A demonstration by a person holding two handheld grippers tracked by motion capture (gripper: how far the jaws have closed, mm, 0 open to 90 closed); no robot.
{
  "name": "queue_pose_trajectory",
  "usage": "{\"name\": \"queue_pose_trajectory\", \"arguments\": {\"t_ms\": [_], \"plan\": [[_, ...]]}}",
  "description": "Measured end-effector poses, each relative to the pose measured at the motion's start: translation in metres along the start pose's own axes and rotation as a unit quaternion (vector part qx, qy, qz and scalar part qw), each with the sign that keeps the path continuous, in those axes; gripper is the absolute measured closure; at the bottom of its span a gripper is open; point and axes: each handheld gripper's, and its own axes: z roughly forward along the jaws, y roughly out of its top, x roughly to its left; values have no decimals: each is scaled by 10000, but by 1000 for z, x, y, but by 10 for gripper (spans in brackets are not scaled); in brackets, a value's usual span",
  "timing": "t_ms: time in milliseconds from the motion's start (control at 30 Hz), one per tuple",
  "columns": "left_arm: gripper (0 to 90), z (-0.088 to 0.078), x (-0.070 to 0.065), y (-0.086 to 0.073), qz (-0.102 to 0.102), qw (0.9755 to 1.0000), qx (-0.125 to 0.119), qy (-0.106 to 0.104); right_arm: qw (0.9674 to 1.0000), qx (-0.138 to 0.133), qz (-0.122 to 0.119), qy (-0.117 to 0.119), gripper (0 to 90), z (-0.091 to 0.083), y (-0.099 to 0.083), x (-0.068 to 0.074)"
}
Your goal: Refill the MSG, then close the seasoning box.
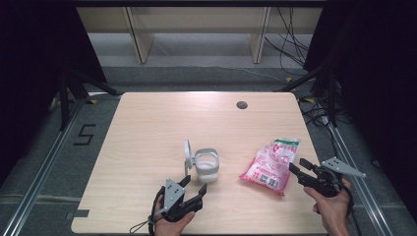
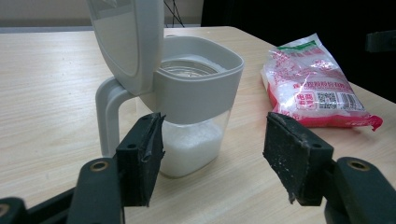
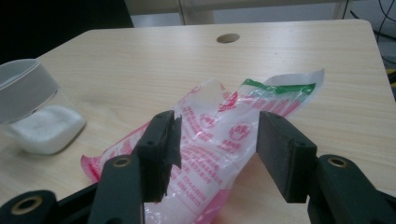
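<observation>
At frame centre on the worktop [image 1: 147, 123], the canister [image 1: 207, 166] (lid up) holds white granules [image 2: 191, 142]; the pink bag [image 1: 271, 164] lies right. Left gripper [image 1: 193, 186] and right gripper [image 1: 297, 165] fingers released.

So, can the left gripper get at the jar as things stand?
Probably yes. The left gripper sits just short of the jar, jaws open and empty, with bare table between them. The jar's lid stands flipped up; the bag lies off to the side.
</observation>
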Motion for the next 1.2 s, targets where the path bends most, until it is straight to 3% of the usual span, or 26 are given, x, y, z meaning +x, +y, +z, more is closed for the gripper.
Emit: {"name": "queue_pose_trajectory", "arguments": {"t_ms": [33, 133, 167, 300, 333, 367, 433, 467, 500, 567, 600, 633, 667, 700, 733, 767, 800, 1000, 1033, 1067, 1200], "plan": [[408, -2, 2, 2, 22, 10000, -24, -4, 9995, -76, -298, 42, 480, 2, -1, -3], [439, -5, 5, 4, 42, 9999, -126, -4, 9992, -19, -382, 82, 477, -1, -2, 3], [446, -8, 6, 5, 104, 9999, -27, 41, 9996, 21, -281, 64, 476, -2, -3, 8], [463, -12, 12, 7, 127, 9998, -58, 114, 9989, -10, -428, 165, 477, -3, -4, 12], [480, -14, 13, 7, 136, 9998, -48, 140, 9995, -7, -265, 159, 477, -5, -5, 16], [496, -15, 14, 7, 169, 9997, -51, 139, 9993, 59, -334, 170, 477, -6, -6, 15], [537, -16, 16, 8, 217, 9997, -46, 137, 9987, 57, -472, 158, 477, -7, -7, 15], [560, -17, 17, 8, 246, 9995, -123, 142, 9992, 120, -334, 163, 477, -7, -8, 18], [644, -19, 17, 9, 337, 9991, -152, 209, 9985, 84, -524, 149, 477, -7, -8, 16], [709, -21, 16, 11, 471, 9983, -213, 258, 9990, 172, -375, 154, 476, -10, -9, 19], [750, -23, 17, 13, 519, 9980, -212, 289, 9992, 76, -342, 176, 477, -9, -10, 20], [778, -25, 17, 15, 541, 9978, -232, 296, 9980, -1, -607, 151, 477, -9, -10, 17], [806, -25, 18, 16, 562, 9975, -292, 301, 9984, 34, -532, 181, 476, -10, -11, 18], [824, -26, 19, 17, 610, 9972, -302, 317, 9992, 123, -311, 225, 477, -11, -12, 22], [838, -26, 20, 19, 624, 9970, -299, 343, 9983, 41, -519, 252, 477, -10, -12, 19], [848, -26, 21, 20, 634, 9970, -289, 326, 9991, 102, -361, 197, 477, -12, -13, 23], [853, -26, 23, 21, 658, 9969, -305, 294, 9984, 59, -513, 222, 477, -11, -13, 21], [855, -23, 30, 30, 654, 9970, -354, 222, 9989, 121, -359, 281, 477, -16, -15, 29], [866, -22, 30, 31, 690, 9968, -343, 211, 9982, 60, -498, 329, 477, -15, -14, 27], [870, -21, 31, 33, 697, 9968, -338, 195, 9984, 149, -441, 328, 476, -17, -15, 28], [879, -16, 34, 37, 693, 9971, -229, 202, 9975, 40, -556, 428, 477, -16, -16, 30]]}}
